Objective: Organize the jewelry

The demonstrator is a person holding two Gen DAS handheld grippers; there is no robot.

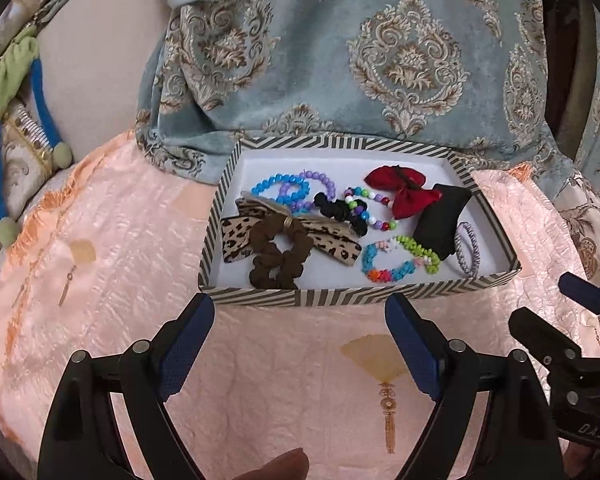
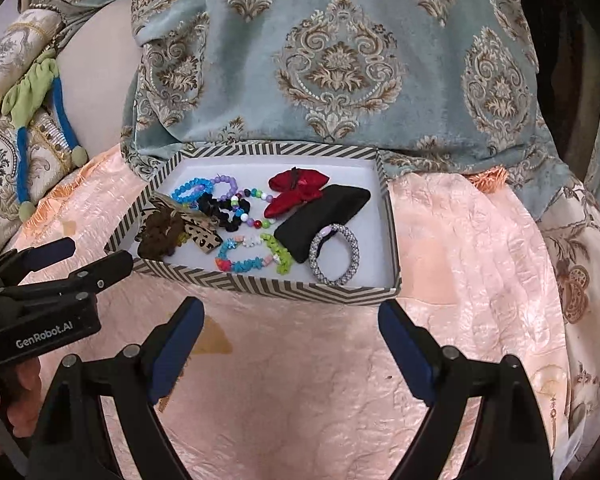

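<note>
Before the striped box (image 1: pixel 260 295): left hand-held gripper (image 1: pixel 300 320) wide apart, empty; right hand-held gripper (image 2: pixel 292 322) likewise.

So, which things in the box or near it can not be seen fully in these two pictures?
- Leopard bow, left wrist view: its middle is covered by the brown scrunchie.
- Black pouch, both views: the red bow and silver bracelet overlap its ends.
- Right gripper, left wrist view: cut off by the frame edge.
- Box, right wrist view: near-left corner is behind the left gripper.
</note>
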